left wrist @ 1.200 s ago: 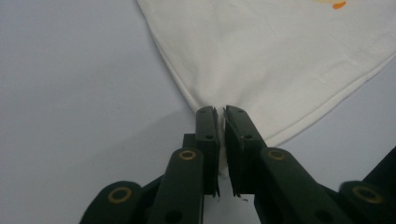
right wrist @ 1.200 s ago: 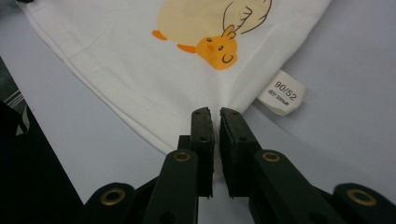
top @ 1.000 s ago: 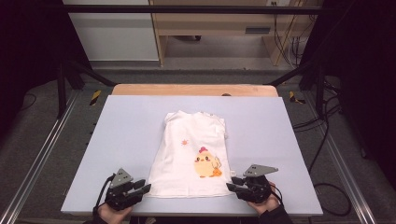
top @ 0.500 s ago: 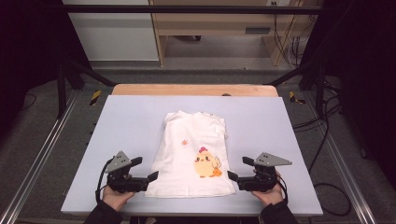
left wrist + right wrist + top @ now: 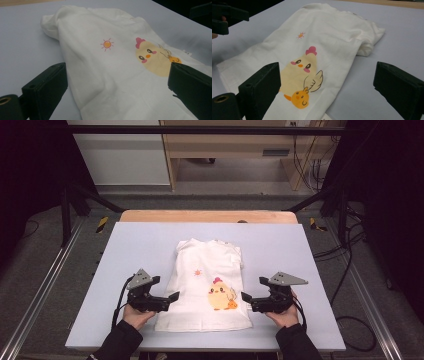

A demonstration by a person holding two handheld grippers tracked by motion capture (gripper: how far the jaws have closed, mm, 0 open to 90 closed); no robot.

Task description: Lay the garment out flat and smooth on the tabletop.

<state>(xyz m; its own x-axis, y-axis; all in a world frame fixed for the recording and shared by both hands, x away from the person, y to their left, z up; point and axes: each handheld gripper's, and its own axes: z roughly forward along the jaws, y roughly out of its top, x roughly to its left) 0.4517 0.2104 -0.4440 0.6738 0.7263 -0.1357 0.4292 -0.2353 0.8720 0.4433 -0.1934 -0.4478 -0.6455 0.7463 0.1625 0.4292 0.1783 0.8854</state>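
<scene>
A small white shirt (image 5: 207, 285) with a yellow chick on it lies flat in the middle of the pale tabletop (image 5: 140, 245), sleeves tucked under, so it looks like it is being folded neatly. The left gripper (image 5: 172, 297) sits just by the shirt's left edge and the right gripper (image 5: 245, 297) just by its right edge, one on each side, likely so both edges can be handled evenly. Both pairs of jaws have just been opening and now stand wide apart with nothing pinched in them, so the shirt rests on its own.
</scene>
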